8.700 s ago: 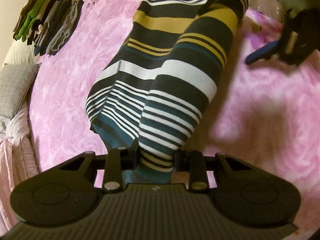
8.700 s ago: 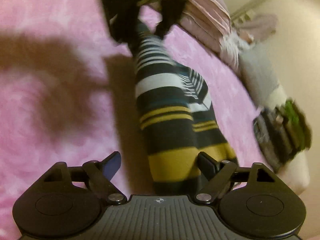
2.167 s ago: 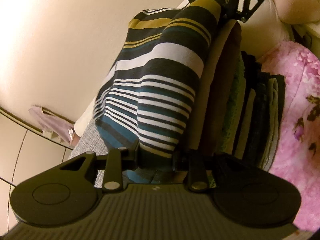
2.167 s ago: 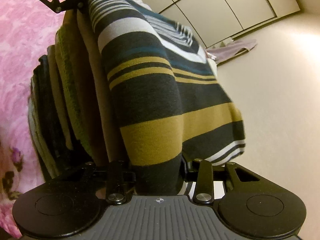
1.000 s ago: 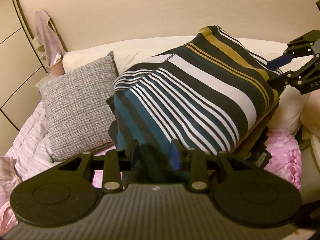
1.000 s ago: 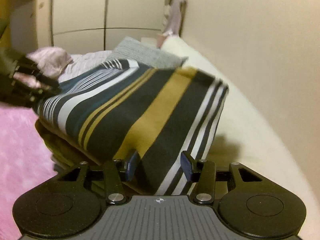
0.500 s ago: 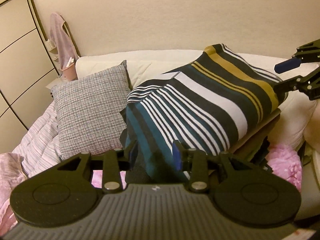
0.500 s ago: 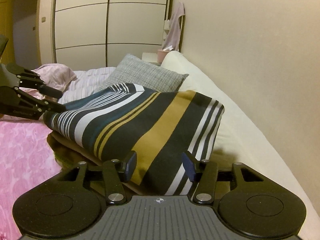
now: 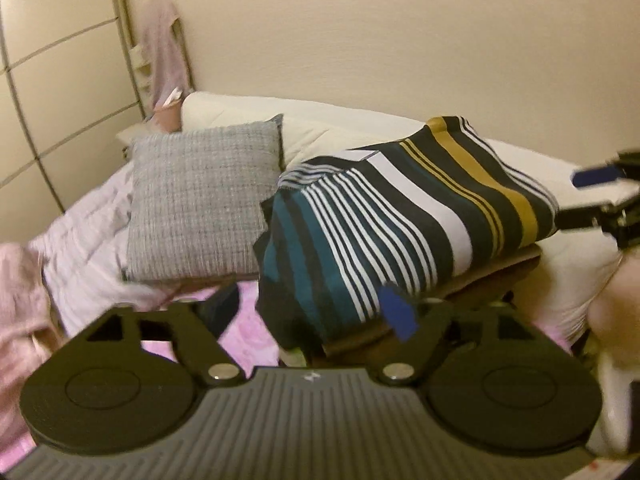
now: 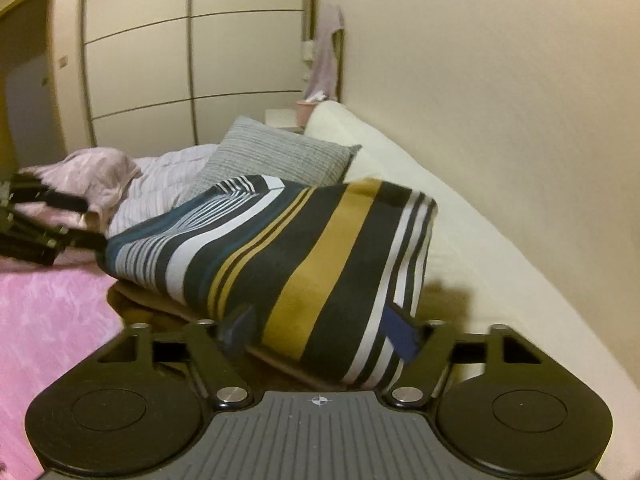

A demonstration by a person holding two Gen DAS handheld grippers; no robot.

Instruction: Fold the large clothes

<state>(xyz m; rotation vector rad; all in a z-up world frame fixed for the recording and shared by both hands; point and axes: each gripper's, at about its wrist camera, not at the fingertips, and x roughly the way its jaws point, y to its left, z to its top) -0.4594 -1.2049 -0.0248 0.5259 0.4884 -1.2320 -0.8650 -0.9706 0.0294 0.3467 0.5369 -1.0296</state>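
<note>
Where cream wall meets wardrobe, pink bedspread.

The bed wears a pink floral cover and has a cream padded headboard along the wall. Taking the grey woven cushion as landmark: it leans upright against the headboard. A pale lilac quilted duvet lies bunched on the side of it away from the clothes. On its other side, just beside it, a stack of folded clothes sits on the cover by the headboard, with the folded striped garment on top.
</note>
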